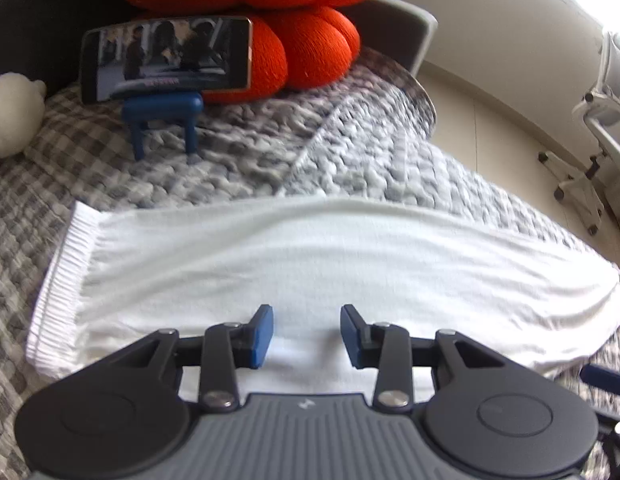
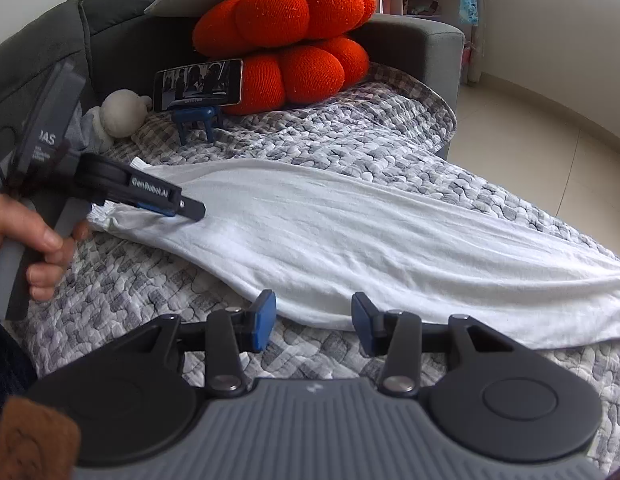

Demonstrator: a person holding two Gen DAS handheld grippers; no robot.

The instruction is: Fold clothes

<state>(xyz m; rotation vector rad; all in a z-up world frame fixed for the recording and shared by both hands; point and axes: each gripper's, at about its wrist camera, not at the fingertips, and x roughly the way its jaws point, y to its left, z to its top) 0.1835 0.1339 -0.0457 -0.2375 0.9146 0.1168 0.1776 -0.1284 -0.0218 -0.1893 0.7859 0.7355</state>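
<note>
A white garment (image 1: 310,256) lies folded into a long strip across the grey quilted cover (image 1: 238,160), its ribbed hem (image 1: 58,288) at the left end. My left gripper (image 1: 307,336) hovers over the near middle of the strip, open, with nothing between its blue pads (image 1: 262,336). In the right wrist view the garment (image 2: 350,232) runs from upper left to lower right, and the left gripper (image 2: 190,210), held in a hand (image 2: 26,240), sits over the hem end. My right gripper (image 2: 314,324) stands open at the garment's near edge, pads not pressing on it.
An orange pumpkin cushion (image 2: 286,40) leans on the grey sofa back (image 2: 414,36). A phone (image 2: 198,84) rests on a blue stand (image 2: 196,118), beside a white plush toy (image 2: 120,114). Pale floor (image 2: 530,128) lies to the right, and a chair base (image 1: 582,184) stands there.
</note>
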